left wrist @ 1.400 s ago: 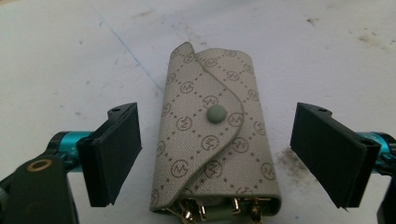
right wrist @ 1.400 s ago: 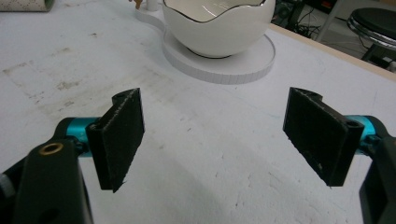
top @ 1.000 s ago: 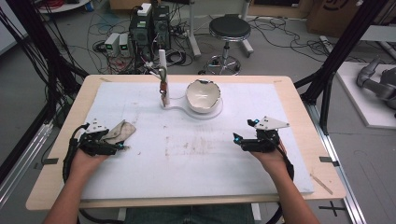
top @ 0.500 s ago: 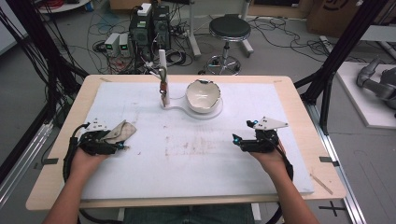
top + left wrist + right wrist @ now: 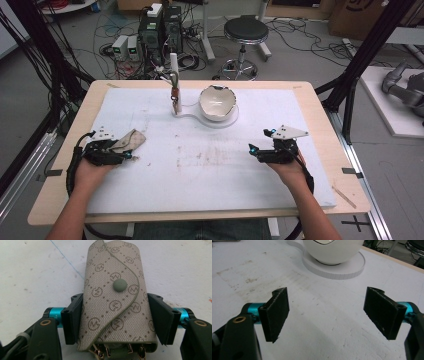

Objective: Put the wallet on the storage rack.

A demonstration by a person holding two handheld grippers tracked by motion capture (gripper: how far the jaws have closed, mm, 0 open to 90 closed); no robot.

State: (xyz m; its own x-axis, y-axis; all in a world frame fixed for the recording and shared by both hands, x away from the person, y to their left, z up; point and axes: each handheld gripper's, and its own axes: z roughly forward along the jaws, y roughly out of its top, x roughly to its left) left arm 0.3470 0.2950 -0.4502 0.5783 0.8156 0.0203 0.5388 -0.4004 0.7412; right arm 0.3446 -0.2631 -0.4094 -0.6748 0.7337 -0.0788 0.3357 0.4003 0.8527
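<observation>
So the monogram key pouch (image 5: 115,300) sits at the near-left of the table (image 5: 65,200), on the white mat (image 5: 210,175), and the left gripper (image 5: 115,320) has just been closing on it: both jaws now press its sides, snap flap up, key hooks poking out the near end. Looks like the grab step is done, so lifting comes next, I'd guess. Over on the right, the right gripper (image 5: 327,315) rests wide open and empty, with the white bowl (image 5: 334,251) beyond it.

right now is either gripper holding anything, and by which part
The left gripper has just closed on the key pouch, gripping its two long sides near the key end. The right gripper holds nothing.
</observation>
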